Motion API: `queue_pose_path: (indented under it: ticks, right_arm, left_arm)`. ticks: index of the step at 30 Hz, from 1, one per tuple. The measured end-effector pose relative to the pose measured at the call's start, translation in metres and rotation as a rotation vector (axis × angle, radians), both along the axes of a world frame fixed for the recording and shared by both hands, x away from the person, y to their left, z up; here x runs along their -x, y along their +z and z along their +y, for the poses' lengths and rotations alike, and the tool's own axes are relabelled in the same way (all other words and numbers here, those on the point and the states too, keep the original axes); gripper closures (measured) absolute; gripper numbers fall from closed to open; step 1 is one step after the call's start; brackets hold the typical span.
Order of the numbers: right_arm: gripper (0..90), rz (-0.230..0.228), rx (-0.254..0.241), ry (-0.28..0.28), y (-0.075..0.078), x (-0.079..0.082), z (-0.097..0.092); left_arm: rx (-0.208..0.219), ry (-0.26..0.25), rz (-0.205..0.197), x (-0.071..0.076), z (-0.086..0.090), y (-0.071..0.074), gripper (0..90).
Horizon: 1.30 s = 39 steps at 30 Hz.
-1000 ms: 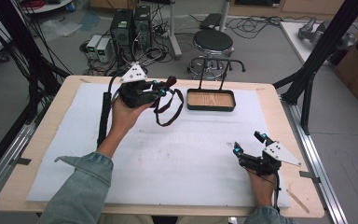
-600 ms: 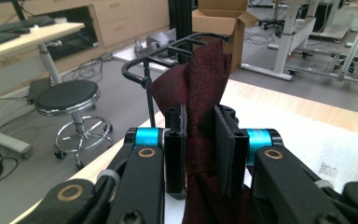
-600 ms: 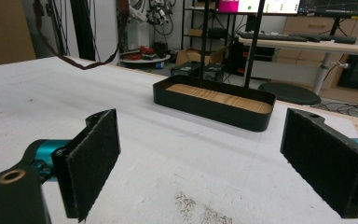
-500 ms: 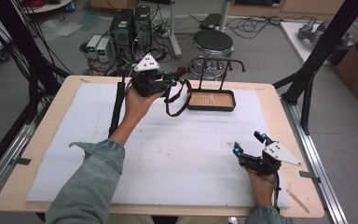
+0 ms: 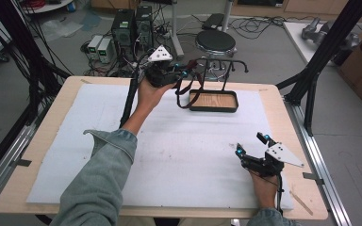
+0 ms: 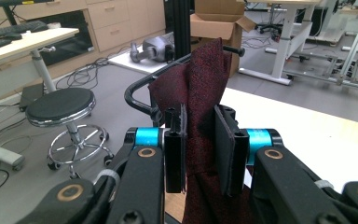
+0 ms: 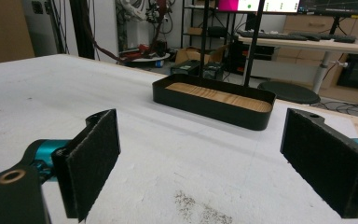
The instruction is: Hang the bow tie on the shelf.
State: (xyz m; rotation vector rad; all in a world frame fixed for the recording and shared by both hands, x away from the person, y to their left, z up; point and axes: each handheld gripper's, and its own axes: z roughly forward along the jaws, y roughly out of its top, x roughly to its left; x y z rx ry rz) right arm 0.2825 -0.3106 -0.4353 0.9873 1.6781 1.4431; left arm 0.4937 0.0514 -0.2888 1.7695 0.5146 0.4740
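My left gripper [image 5: 185,74] is at the table's far edge, shut on a dark red tie [image 6: 200,88]. The tie stands up between the pads [image 6: 226,149] and hangs below as a dark loop [image 5: 187,92]. Just beyond it is the black hanger bar [image 6: 137,91] of a stand whose wooden-floored tray [image 5: 213,101] sits on the white mat. The tie's top reaches the bar's end; whether they touch I cannot tell. My right gripper [image 5: 251,144] rests low at the near right, jaws wide open with nothing between them, facing the tray [image 7: 214,105].
A white mat [image 5: 179,155] covers the wooden table. A round stool [image 5: 215,42], computer boxes [image 5: 132,26] and cables are on the floor beyond the far edge. Black frame posts [image 5: 327,52] stand at the right corner.
The left hand has carried the tie from the far left of the mat rightward and farther away, up to the stand's bar. The right gripper has stayed put.
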Motion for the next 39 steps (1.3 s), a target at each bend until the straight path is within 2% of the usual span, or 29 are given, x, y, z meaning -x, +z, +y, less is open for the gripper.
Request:
queue_pose_path:
  ticks: [11, 12, 15, 17, 19, 27, 29, 31, 34, 39]
  right_arm:
    - [10.8, 0.002, 0.006, 0.002, 0.000, 0.000, 0.001]
    - [10.9, 0.002, 0.007, 0.002, 0.000, 0.000, 0.000]
    - [10.9, 0.002, 0.006, 0.004, 0.000, 0.000, 0.001]
    - [10.8, 0.004, 0.006, 0.004, 0.000, 0.000, 0.001]
    - [10.9, 0.003, 0.007, 0.006, 0.000, 0.000, 0.000]
    - [10.8, 0.007, 0.004, 0.006, 0.000, 0.000, 0.001]
    - [10.9, 0.005, 0.005, 0.008, 0.000, -0.001, 0.000]
    - [10.9, 0.007, 0.004, 0.007, 0.000, 0.000, 0.000]
    - [10.9, 0.006, 0.004, 0.009, 0.000, -0.001, 0.000]
    - [10.9, 0.008, 0.002, 0.012, 0.000, 0.000, 0.001]
  left_arm:
    - [0.019, 0.005, -0.010, -0.015, -0.009, 0.002, 75.0]
    - [0.008, 0.017, -0.024, -0.017, -0.012, 0.003, 75.0]
    - [-0.034, 0.031, -0.024, -0.022, -0.016, 0.001, 75.0]
    - [-0.033, 0.034, -0.019, -0.024, -0.018, 0.000, 75.0]
    - [-0.018, 0.046, -0.026, -0.027, -0.021, -0.003, 75.0]
    - [-0.004, 0.070, -0.035, -0.034, -0.026, -0.005, 75.0]
    - [0.008, 0.089, -0.048, -0.037, -0.026, -0.005, 75.0]
    - [0.020, 0.097, -0.036, -0.041, -0.026, -0.006, 75.0]
    - [0.016, 0.113, -0.019, -0.047, -0.026, -0.009, 75.0]
    - [0.024, 0.126, -0.010, -0.053, -0.025, -0.014, 74.9]
